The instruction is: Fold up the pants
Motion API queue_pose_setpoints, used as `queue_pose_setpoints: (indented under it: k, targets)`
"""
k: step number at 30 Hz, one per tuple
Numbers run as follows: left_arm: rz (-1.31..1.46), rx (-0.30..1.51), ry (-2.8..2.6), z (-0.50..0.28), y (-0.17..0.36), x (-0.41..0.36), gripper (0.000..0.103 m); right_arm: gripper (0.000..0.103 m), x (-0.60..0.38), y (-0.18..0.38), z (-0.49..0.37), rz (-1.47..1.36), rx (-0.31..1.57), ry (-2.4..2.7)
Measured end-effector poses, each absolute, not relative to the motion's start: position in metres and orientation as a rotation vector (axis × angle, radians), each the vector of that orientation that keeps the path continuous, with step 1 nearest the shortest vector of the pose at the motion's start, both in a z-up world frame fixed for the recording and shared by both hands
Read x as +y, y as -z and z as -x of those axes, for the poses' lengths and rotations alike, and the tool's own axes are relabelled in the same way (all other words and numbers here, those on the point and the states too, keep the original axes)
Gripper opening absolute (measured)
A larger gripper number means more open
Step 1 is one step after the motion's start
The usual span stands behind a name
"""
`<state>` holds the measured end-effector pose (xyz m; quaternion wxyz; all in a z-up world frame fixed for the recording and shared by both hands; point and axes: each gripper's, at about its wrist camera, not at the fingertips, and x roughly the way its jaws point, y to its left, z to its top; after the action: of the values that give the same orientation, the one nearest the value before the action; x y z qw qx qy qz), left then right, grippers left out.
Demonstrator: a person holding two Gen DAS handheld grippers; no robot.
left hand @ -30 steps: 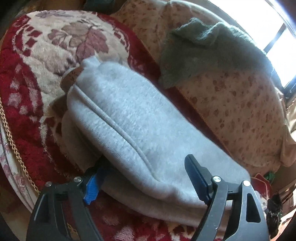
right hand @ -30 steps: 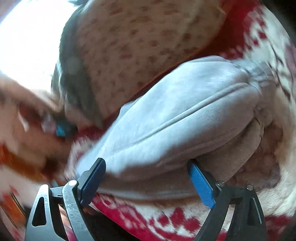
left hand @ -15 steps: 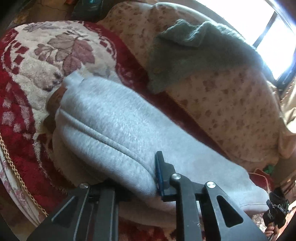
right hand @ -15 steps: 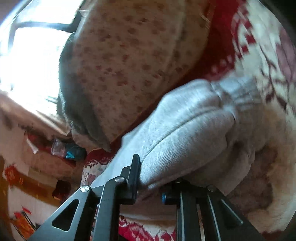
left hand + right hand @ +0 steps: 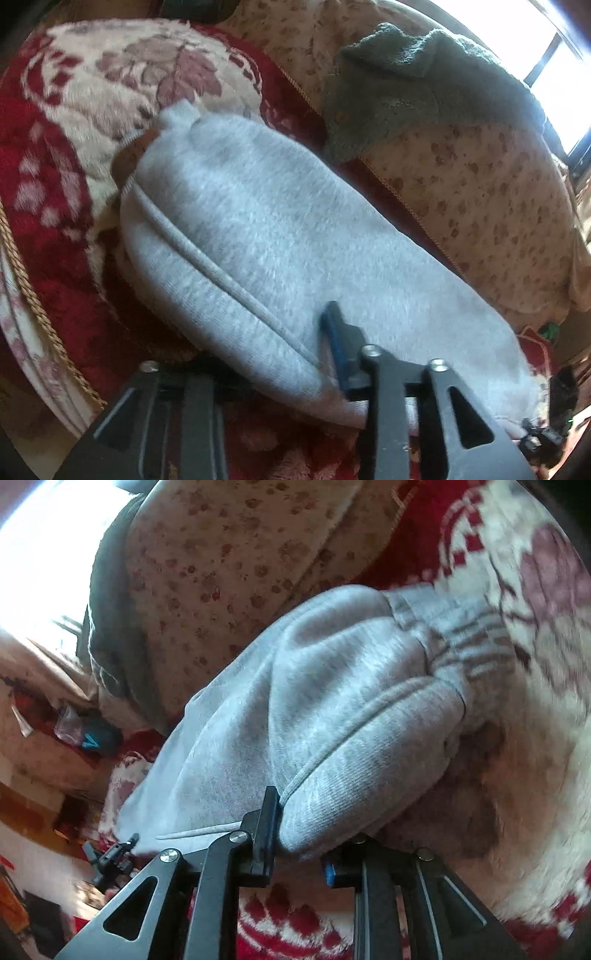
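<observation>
While the grey pants lie already doubled over in a thick bundle on the red-and-cream patterned blanket, both tools have hold of the near folded edge, so the step in hand looks like the pick-up for one more fold. The left hand-held gripper has the seamed edge of the bundle between its jaws, which are opening slightly, though the blue pad on one side presses into the cloth. In the right wrist view the right hand-held gripper is pinched close on the rounded fold near the ribbed waistband, its jaws easing apart a little with the cloth between them and the pad against it. A dark green knitted garment lies on the spotted cushion behind, well apart from the pants.

The next move, as I judge it, calls for a firm bite through all the layers at both points, then an even lift and carry of the near edge over toward the far side. With fleece this thick, a loose pinch could shed the lower layers and spoil the fold.
</observation>
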<state>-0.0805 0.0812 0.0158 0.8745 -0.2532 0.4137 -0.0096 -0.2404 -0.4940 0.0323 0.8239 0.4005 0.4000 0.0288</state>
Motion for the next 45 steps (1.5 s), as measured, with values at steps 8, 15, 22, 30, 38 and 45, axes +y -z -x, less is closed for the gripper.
queue_pose_setpoints:
  k: [8,15,22,30,38,45]
  targets:
    - [0.576,0.828,-0.043,0.094,-0.026,0.102,0.06,0.038,-0.495,-0.054,0.253,-0.75,0.892,-0.038]
    - [0.542,0.784,-0.103,0.113,-0.046,0.109,0.075,0.072,-0.481,-0.084,0.26,-0.661,0.894,-0.013]
    - [0.479,0.743,-0.05,0.116,-0.069,0.078,0.078,0.082,-0.446,-0.111,0.246,-0.559,0.863,-0.106]
    - [0.37,0.759,0.095,0.112,-0.08,0.006,0.082,0.094,-0.399,-0.104,0.209,-0.426,0.896,-0.143]
    - [0.269,0.806,0.279,0.093,-0.084,-0.082,0.085,0.099,-0.441,-0.117,0.175,-0.365,0.885,-0.05]
    - [0.174,0.83,0.4,0.048,-0.094,-0.156,0.086,0.1,-0.47,-0.118,0.105,-0.159,0.942,-0.088]
